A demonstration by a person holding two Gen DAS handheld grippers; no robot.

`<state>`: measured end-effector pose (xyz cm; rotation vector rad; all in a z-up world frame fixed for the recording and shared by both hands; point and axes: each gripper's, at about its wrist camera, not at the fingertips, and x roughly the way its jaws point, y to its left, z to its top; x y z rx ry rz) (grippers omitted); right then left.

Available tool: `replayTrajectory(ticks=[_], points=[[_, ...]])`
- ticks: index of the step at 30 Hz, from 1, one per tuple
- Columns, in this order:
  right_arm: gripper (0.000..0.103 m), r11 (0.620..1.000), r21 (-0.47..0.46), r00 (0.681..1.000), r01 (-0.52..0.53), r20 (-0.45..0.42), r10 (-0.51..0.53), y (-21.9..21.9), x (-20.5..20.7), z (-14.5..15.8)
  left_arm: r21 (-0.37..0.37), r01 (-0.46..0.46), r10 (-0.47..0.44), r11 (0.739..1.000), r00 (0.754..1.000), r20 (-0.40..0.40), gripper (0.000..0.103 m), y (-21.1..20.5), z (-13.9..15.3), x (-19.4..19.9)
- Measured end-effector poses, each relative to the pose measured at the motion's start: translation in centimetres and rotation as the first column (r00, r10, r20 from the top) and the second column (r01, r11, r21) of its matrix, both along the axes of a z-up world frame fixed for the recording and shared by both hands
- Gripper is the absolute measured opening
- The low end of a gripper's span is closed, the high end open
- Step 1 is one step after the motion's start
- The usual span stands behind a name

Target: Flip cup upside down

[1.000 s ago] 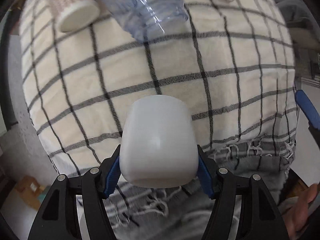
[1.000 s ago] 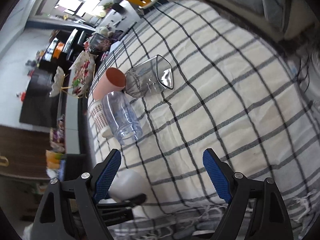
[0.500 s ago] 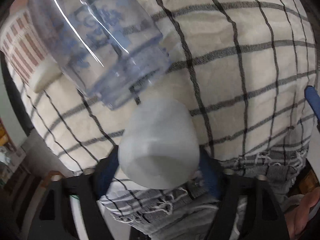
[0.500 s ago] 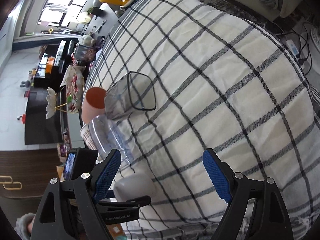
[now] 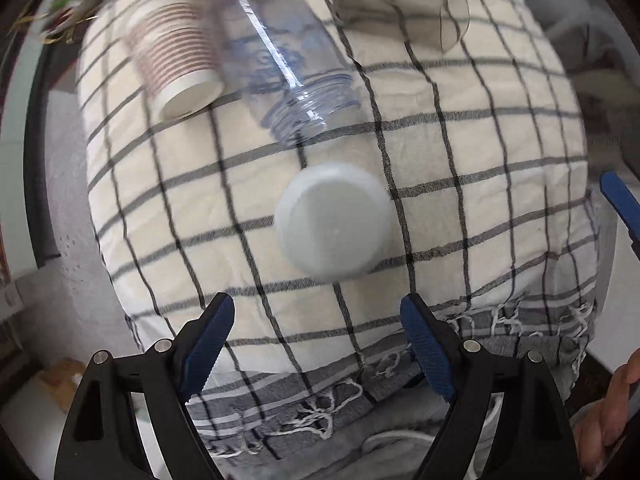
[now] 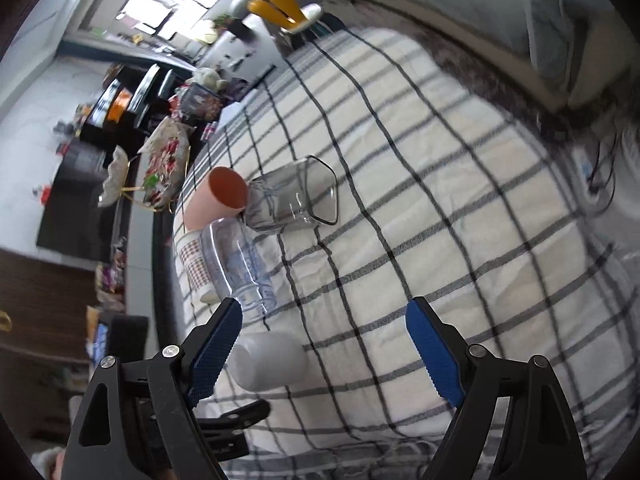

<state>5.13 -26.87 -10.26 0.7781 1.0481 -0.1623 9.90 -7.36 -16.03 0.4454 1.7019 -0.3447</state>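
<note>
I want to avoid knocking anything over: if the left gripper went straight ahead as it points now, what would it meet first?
Probably the white cup, standing base-up on the checked cloth straight ahead of the open left gripper; depth is unclear.

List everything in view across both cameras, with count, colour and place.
White cup: one, white, base up on the cloth, just ahead of the left gripper.
Clear bottle: one, bluish clear, lying on its side beyond the white cup.
Striped paper cup: one, white with brown stripes, lying beside the bottle.
Pink cup: one, pink, on its side.
Square clear cup: one, smoky clear, on its side against the pink cup.
Checked cloth: one, cream with dark lines, covering the table.
Left gripper: black, blue jaws, open.
Right gripper: same, open.
</note>
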Motion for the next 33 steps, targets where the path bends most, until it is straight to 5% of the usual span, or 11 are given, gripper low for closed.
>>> replayTrajectory(ticks=[6,12,17,25,28,33], points=[[0.084,0.977,-0.209,0.998,-0.048,0.033,0.056,2.3,-1.9,2.7,-0.121,-0.067,0.087,0.990,0.981,0.175,0.085,2.5,1.8,-2.7],[0.084,0.946,-0.320,0.997,-0.060,0.022,0.070,3.8,-3.6,3.3,-0.216,-0.103,0.182,0.971,0.906,0.383,0.085,3.9,4.8,-3.9],[0.084,0.929,-0.367,0.996,-0.053,0.045,0.075,4.8,-4.9,4.0,-0.270,-0.110,0.250,0.956,0.786,0.566,0.087,5.5,7.8,-5.3],[0.084,0.899,-0.437,0.988,-0.031,0.121,0.093,6.8,-6.5,6.2,-0.348,-0.114,0.345,0.930,0.594,0.727,0.090,8.1,10.8,-8.2],[0.084,0.879,-0.477,0.982,-0.020,0.154,0.106,7.7,-7.1,7.1,-0.374,-0.104,0.368,0.922,0.535,0.760,0.094,8.5,12.0,-9.0],[0.087,0.832,-0.554,0.965,0.017,0.226,0.130,9.1,-8.1,8.9,-0.393,-0.081,0.381,0.916,0.478,0.791,0.094,8.8,13.4,-10.3]])
